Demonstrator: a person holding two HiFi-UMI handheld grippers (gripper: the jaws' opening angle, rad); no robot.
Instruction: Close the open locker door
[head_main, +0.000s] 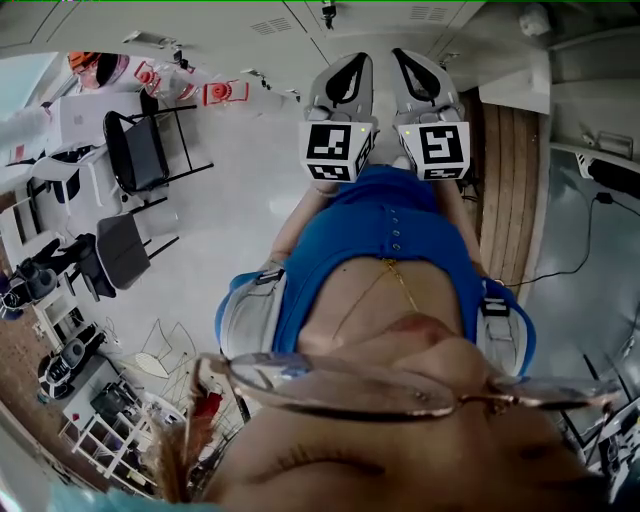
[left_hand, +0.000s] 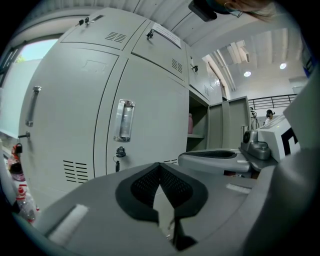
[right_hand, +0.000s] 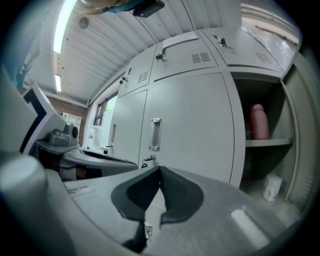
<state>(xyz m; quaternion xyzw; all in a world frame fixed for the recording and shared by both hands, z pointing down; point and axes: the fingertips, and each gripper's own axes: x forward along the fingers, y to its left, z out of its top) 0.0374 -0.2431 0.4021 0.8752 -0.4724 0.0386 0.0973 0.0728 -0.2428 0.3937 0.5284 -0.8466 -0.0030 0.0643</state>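
A bank of grey lockers (left_hand: 150, 105) stands in front of me. One compartment (right_hand: 262, 145) is open, with a pink bottle (right_hand: 256, 121) on its shelf and a white container (right_hand: 271, 187) below. In the left gripper view the same opening (left_hand: 198, 125) lies right of the closed doors, and its door (left_hand: 235, 120) seems to stand out beyond it. My left gripper (left_hand: 159, 166) is shut and empty, aimed at a closed door. My right gripper (right_hand: 160, 169) is also shut with nothing in it, left of the opening. Neither touches the lockers. In the head view both grippers (head_main: 355, 65) (head_main: 405, 60) sit side by side.
The closed doors carry metal handles (left_hand: 124, 120) and a key lock (left_hand: 119, 152). Black chairs (head_main: 135, 150) and cluttered racks (head_main: 60, 360) stand at the head view's left. A black cable (head_main: 570, 265) runs at its right. The person's blue top fills the middle.
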